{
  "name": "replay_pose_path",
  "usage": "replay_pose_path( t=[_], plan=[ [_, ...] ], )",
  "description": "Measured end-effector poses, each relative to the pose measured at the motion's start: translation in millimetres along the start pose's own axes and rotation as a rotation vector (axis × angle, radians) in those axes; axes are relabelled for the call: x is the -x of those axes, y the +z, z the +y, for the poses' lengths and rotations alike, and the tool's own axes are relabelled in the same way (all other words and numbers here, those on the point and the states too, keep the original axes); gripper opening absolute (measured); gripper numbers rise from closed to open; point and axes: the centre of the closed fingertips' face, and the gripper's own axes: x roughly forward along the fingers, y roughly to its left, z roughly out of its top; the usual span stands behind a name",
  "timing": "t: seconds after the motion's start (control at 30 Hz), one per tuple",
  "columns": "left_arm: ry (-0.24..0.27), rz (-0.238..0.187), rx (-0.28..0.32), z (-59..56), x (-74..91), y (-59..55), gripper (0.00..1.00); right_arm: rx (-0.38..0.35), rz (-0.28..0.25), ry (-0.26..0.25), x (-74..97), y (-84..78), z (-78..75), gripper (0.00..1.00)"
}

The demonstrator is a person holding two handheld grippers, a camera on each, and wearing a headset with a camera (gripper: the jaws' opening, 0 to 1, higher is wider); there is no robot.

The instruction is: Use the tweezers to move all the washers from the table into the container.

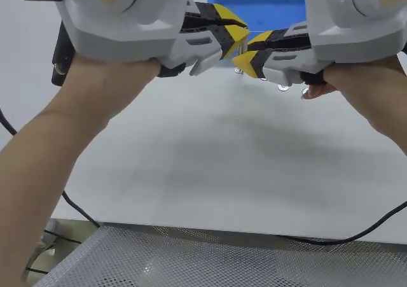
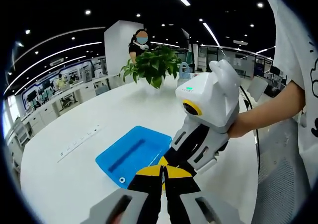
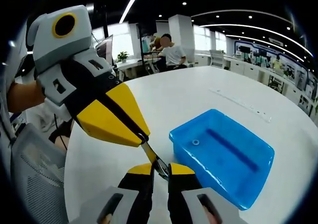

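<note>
1. One washer [image 3: 196, 142] already lies flat on the floor of the container [image 3: 208, 177], close to the corner nearest you. It is a small, pale metal ring with a dark hole. From that I judge the task is part done.
2. The tweezers [image 3: 158, 163] hang in the air between your two grippers, above the tabletop [image 1: 210, 160] and just beside the container's near wall. They show as a thin, bright steel strip, set on a slant.
3. Your left gripper [image 3: 144, 140] has its yellow jaws pressed together on the upper end of the tweezers, so it carries the tool. Your right gripper [image 3: 161, 170] has its jaws drawn close on either side of the lower part and seems to nip it. I judge you are passing the tool across, or resetting the hold so that one gripper can squeeze the arms. The jaw tips are hard yellow wedges on black bodies, broad beside so slim a tool.
4. The container is a shallow blue plastic tray, rectangular with rounded corners, glossy and slightly see-through at the walls. It sits well back from the near edge of the tabletop, within easy reach, which keeps each carry short.
5. The tabletop is white, smooth and matt. Thin washers will likely lie flush on it and be hard to get under.
</note>
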Motion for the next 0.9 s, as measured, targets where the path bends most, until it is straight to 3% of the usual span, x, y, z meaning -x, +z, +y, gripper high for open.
replay_pose_path(
  t=[0.13,0.37,0.57,0.73,0.9],
  plan=[
    [-0.007,0.008,-0.012,-2.7,-0.3,0.3,0.00,0.038,0.013,-0.012,0.8,-0.9,4.0,0.05],
    [-0.010,0.015,-0.042,-7.8,4.0,6.1,0.00,0.035,-0.001,-0.012,3.7,6.6,12.1,0.04],
    [0.005,-0.018,-0.041,-5.1,16.0,22.0,0.00,0.064,-0.032,-0.027,13.7,23.4,14.0,0.04],
    [0.016,-0.039,-0.088,-4.0,23.3,41.5,0.00,0.079,-0.075,-0.050,24.7,40.7,10.7,0.04],
    [0.024,-0.048,-0.095,-1.3,24.1,45.3,0.00,0.078,-0.082,-0.041,25.3,44.4,8.2,0.04]
  ],
)
